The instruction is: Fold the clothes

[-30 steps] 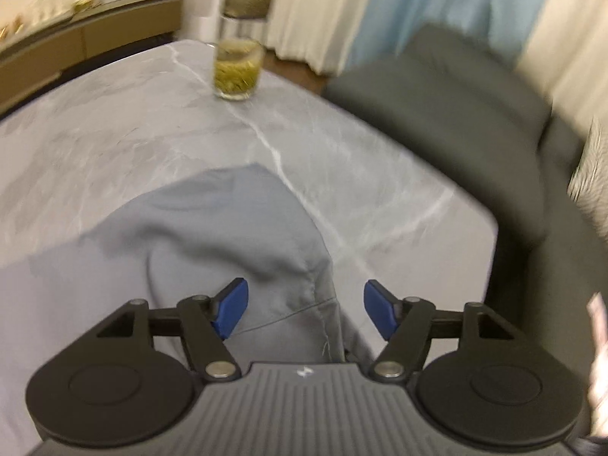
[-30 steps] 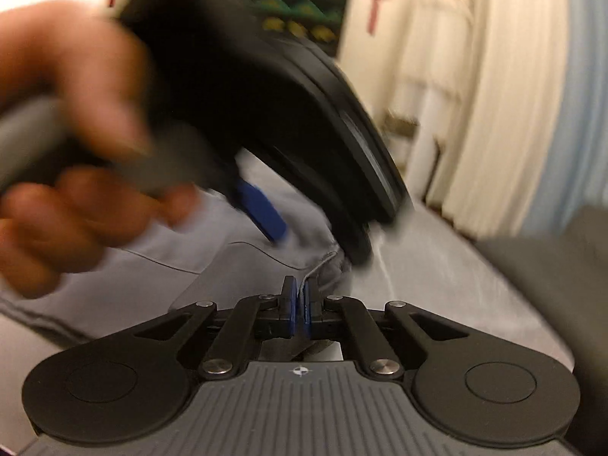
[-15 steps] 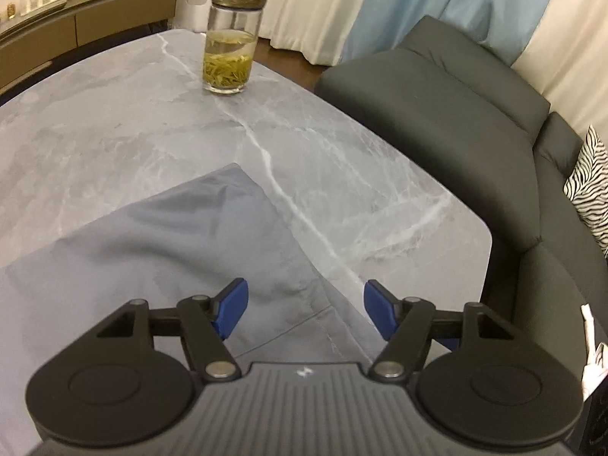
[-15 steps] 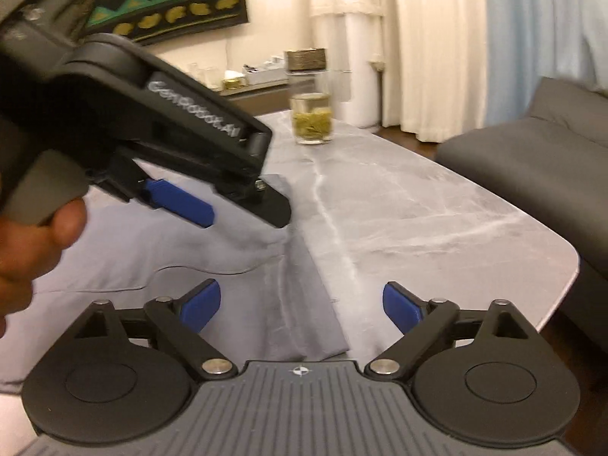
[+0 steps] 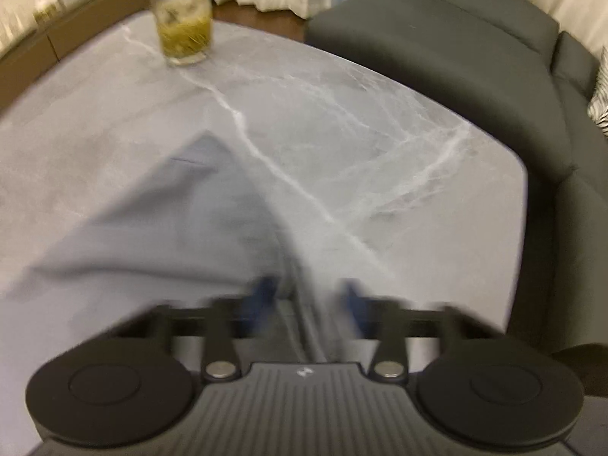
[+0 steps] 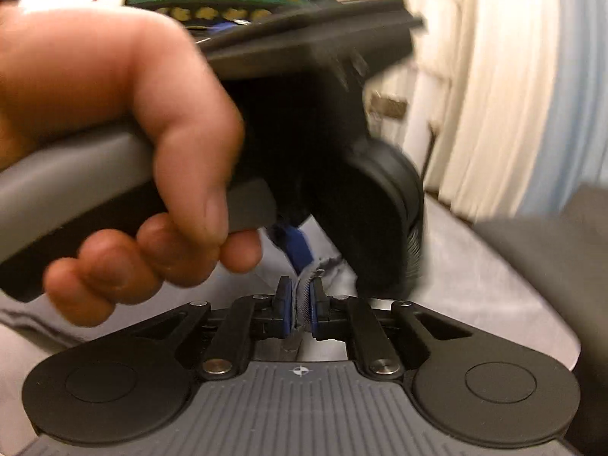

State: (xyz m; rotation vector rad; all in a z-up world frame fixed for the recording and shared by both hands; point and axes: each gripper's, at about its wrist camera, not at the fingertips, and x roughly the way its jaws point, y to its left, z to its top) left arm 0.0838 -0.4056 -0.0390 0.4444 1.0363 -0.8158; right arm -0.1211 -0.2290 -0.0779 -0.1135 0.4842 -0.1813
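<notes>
Grey garment (image 5: 152,220) spread on the marble counter (image 5: 361,133), corner pointing toward the tea jar (image 5: 182,19), well short of it. Right tongs (image 6: 300,306) clenched on a bunched hem of the garment, nearer than the jar. Left tongs (image 5: 307,298) blurred, blue pads apart around a fabric ridge, not yet closed. Left hand (image 6: 125,152) gripping its handle just above the right tongs.

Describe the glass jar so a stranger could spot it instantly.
Start at the grey marble table with white veins. At its far end, beyond the grey garment, stands the glass jar. It is the only clear container there, with yellow-green liquid inside.
</notes>
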